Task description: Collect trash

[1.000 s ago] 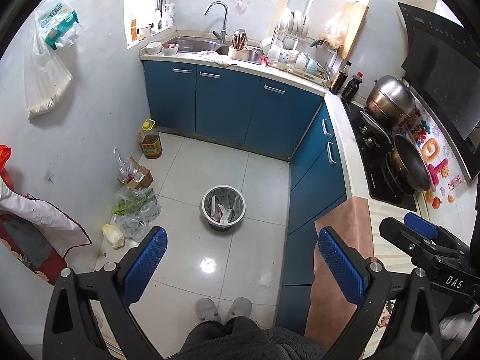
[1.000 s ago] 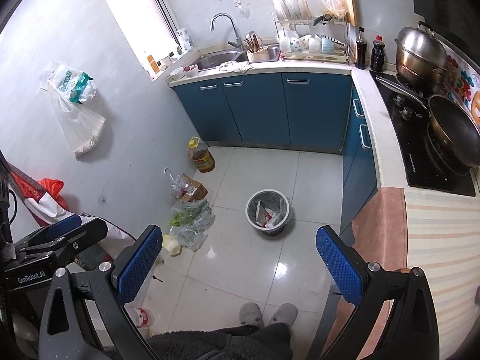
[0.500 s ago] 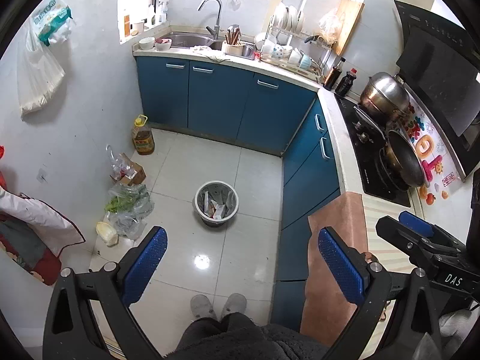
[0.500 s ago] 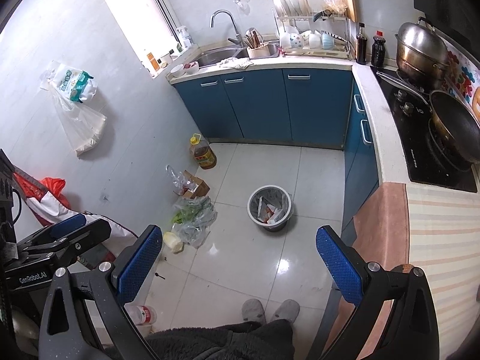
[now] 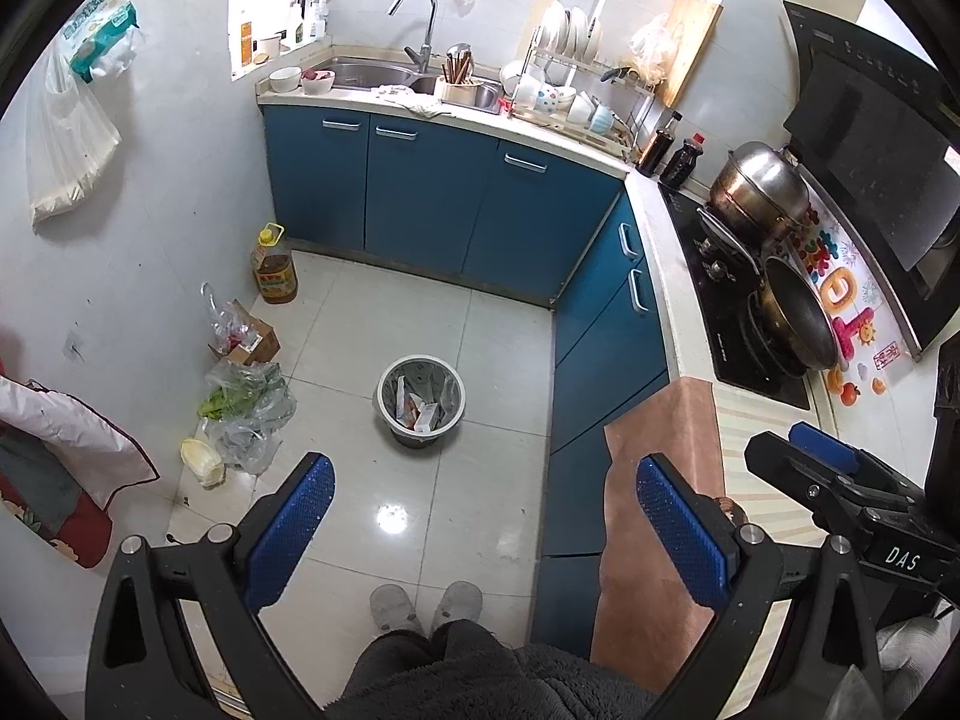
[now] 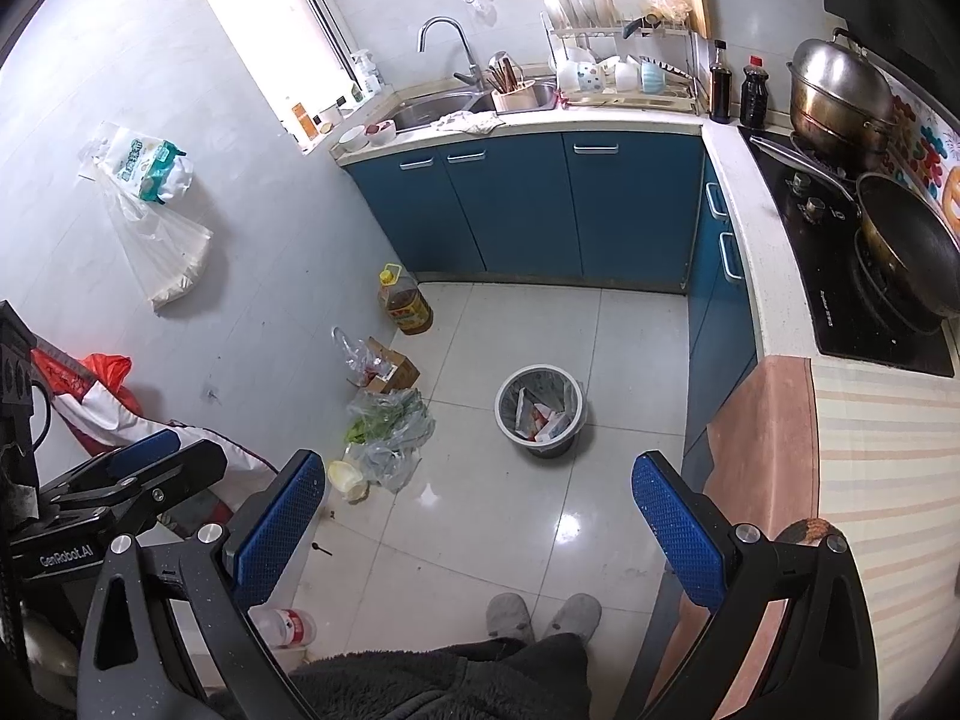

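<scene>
White floor tiles (image 5: 384, 312) and blue cabinets (image 5: 432, 192) fill the kitchen below us. We stand in grey slippers (image 6: 540, 615), holding both claws high and well apart from everything. Our left gripper (image 5: 480, 504) is spread wide and empty; our right gripper (image 6: 477, 501) likewise. The bin (image 5: 421, 399) sits mid-floor with wrappers inside. Plastic bags (image 5: 249, 414), a box (image 5: 252, 345) and an oil jug (image 5: 274, 267) line the wall.

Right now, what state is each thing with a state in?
Left gripper: open, empty.
Right gripper: open, empty.
Waste bin: upright, unlidded, wrappers inside.
Oil bottle: upright, capped.
Cardboard box: flaps open.
Cabinet doors: shut.
Steamer pot: lidded.
</scene>
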`<state>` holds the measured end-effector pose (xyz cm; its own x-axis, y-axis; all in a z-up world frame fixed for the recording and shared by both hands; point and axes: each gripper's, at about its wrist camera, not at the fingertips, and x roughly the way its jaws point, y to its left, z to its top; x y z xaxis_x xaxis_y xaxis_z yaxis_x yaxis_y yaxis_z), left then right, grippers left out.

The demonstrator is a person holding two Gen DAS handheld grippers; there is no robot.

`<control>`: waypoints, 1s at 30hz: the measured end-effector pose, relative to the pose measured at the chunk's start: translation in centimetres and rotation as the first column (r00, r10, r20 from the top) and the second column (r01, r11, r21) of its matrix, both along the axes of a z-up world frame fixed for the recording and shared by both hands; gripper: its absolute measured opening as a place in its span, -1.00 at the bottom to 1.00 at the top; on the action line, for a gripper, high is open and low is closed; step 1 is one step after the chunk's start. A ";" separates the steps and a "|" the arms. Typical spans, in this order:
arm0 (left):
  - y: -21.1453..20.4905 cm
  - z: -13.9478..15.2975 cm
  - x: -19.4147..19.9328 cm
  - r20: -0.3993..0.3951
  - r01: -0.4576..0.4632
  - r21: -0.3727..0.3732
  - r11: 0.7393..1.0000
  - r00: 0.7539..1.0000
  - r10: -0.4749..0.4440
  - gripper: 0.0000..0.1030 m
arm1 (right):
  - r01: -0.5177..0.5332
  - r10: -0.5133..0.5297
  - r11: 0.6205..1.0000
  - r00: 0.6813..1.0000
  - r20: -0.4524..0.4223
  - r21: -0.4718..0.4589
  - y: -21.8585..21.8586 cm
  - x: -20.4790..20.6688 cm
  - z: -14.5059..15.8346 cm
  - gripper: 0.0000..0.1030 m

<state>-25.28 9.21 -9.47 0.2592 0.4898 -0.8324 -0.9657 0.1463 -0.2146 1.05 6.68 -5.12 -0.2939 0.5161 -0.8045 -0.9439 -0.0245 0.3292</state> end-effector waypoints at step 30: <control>-0.6 0.2 0.6 0.014 0.011 -0.006 1.000 1.000 -0.011 1.00 | -0.003 0.003 1.000 1.000 -0.007 -0.006 -1.3 -0.1 -0.2 1.00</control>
<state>-24.68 8.59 -9.28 0.2758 0.4819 -0.8317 -0.9610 0.1555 -0.2286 0.97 5.38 -5.30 -0.3008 0.5105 -0.8056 -0.9416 -0.0251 0.3357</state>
